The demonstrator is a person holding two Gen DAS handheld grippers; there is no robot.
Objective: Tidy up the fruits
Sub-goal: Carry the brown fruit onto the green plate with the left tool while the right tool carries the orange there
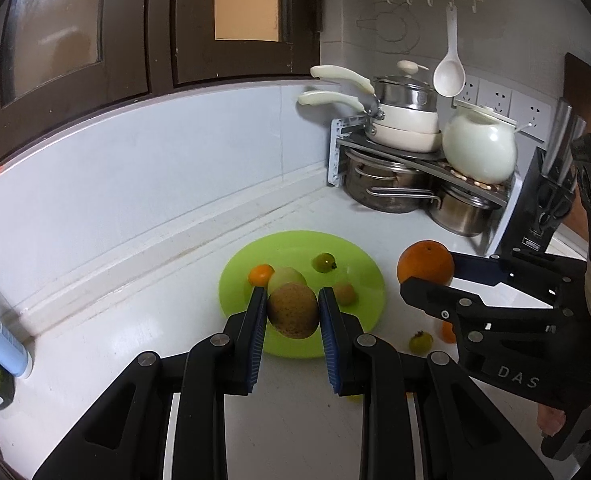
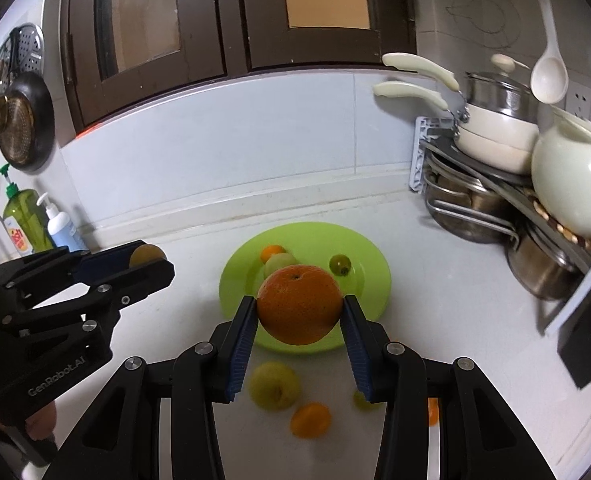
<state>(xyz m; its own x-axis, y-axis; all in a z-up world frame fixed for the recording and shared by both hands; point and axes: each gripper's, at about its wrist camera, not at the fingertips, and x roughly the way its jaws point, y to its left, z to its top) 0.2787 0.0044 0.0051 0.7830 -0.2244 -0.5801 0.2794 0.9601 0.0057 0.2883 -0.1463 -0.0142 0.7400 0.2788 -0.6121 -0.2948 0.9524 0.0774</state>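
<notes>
With both grippers loaded and poised above the green plate (image 2: 369, 280), the step in hand looks like carrying fruit to the plate. The left gripper (image 1: 292, 312) is clamped on a brown russet fruit (image 1: 293, 310) (a kiwi or pear, I cannot tell which), held at lower centre of the left wrist view over the plate's near rim. The right gripper (image 2: 298, 308) grips a large orange (image 2: 299, 304) at centre of the right wrist view, likewise above the near part of the plate; in the left view that orange shows at centre right, to the side of the plate.

Next, I judge, each fruit must be lowered onto a bare patch of plate and the jaws opened gently, since round fruit may roll into its neighbours or off the shallow rim.

Counting on the plate in the left view: one small orange fruit (image 1: 260, 274), one pale green fruit (image 1: 285, 277), one small dark green fruit (image 1: 324, 262), one small brownish fruit (image 1: 345, 294), so four. On the white counter (image 2: 435, 264) in the lower part of the right view: one yellow-green apple-like fruit (image 2: 273, 385), one small orange fruit (image 2: 310, 420), one small green fruit (image 2: 360, 399) half hidden behind a finger, and an orange sliver (image 2: 433, 411) beside the right finger, so about four loose. Two are held.
</notes>
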